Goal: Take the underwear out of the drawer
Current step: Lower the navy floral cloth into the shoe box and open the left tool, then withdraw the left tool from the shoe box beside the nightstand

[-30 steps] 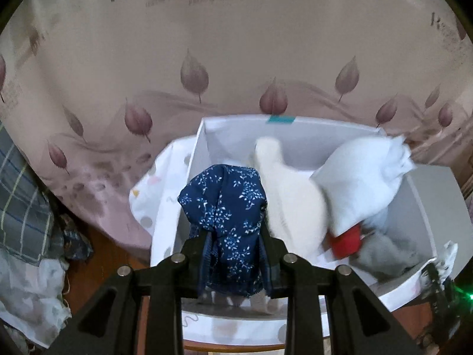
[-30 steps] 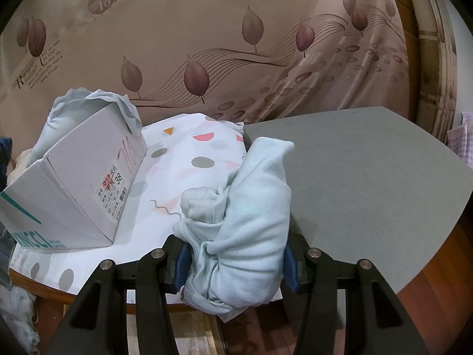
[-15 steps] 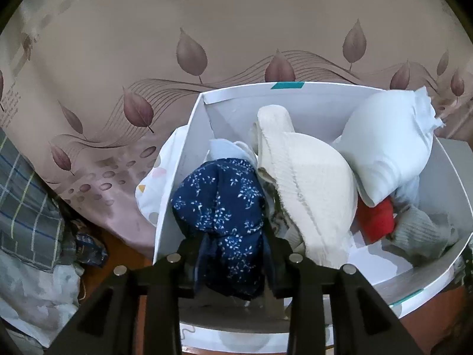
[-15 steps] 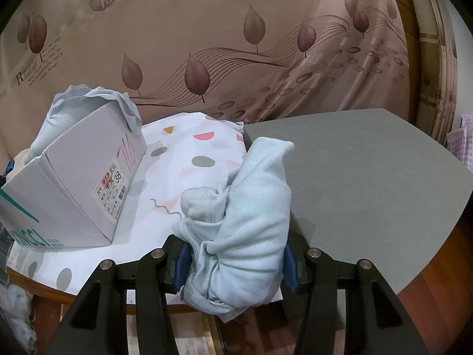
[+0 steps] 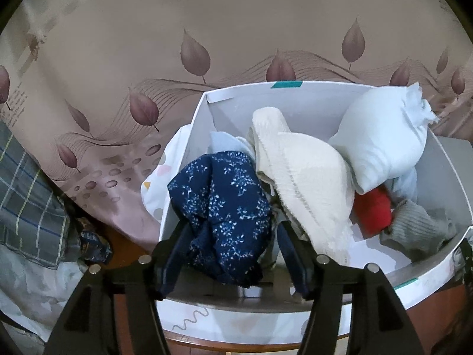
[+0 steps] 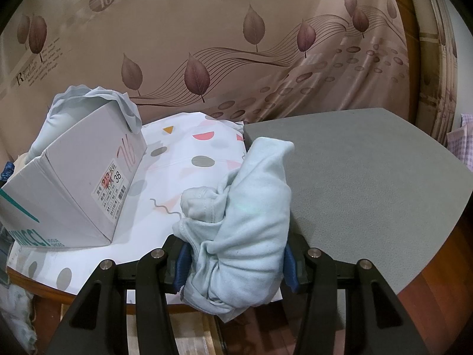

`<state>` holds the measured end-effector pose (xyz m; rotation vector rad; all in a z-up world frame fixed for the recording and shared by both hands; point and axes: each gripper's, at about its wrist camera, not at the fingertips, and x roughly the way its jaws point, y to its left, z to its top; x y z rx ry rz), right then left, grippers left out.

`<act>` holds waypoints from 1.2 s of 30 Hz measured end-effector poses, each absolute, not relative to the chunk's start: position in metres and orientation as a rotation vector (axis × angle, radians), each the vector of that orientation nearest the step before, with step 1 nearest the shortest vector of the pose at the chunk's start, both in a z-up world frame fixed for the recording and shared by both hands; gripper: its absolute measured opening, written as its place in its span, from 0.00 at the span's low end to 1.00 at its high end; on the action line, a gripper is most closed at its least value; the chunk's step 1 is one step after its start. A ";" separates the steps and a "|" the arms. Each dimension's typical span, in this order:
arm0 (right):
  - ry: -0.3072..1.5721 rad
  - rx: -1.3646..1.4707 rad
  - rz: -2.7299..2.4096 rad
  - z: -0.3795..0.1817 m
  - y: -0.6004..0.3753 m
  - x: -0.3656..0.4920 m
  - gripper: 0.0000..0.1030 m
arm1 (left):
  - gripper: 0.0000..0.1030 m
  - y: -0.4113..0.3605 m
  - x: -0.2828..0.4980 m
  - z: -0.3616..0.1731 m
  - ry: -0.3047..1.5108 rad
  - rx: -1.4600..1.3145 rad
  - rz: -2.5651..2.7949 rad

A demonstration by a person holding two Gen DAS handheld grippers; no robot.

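My left gripper (image 5: 233, 254) is shut on navy floral underwear (image 5: 224, 207), held over the near left corner of the white box (image 5: 295, 109) that serves as the drawer. In the box lie a cream garment (image 5: 304, 180), a pale blue bundle (image 5: 381, 145), a red piece (image 5: 372, 210) and a grey one (image 5: 416, 230). My right gripper (image 6: 233, 263) is shut on pale blue underwear (image 6: 251, 222), held above the table edge where the patterned cloth (image 6: 189, 159) meets the grey mat (image 6: 360, 177). The box (image 6: 77, 183) stands to its left.
A brown leaf-print curtain (image 5: 207, 44) hangs close behind the table. Plaid fabric and a white bag (image 5: 29, 207) lie on the floor at the left. The round table's wooden rim (image 6: 434, 269) curves at the right.
The left gripper has moved nearer to the box and higher over it with the navy underwear, so the box's contents show more. The right gripper has held still.
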<state>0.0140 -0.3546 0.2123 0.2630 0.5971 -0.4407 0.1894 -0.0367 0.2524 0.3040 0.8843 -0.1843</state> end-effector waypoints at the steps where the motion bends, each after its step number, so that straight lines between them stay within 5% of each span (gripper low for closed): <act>1: 0.597 0.261 -0.442 0.212 -0.355 0.014 0.46 | 0.61 -0.036 0.188 0.254 0.875 0.297 -0.185; 16: 0.597 0.228 -0.446 0.212 -0.355 0.013 0.46 | 0.64 -0.032 0.122 0.281 0.645 0.317 -0.197; 29: 0.595 0.174 -0.469 0.211 -0.348 0.020 0.46 | 0.64 0.017 0.055 0.246 0.536 0.202 0.018; 36: 0.585 0.176 -0.476 0.213 -0.346 0.020 0.46 | 0.64 0.052 0.059 0.204 0.643 0.054 0.103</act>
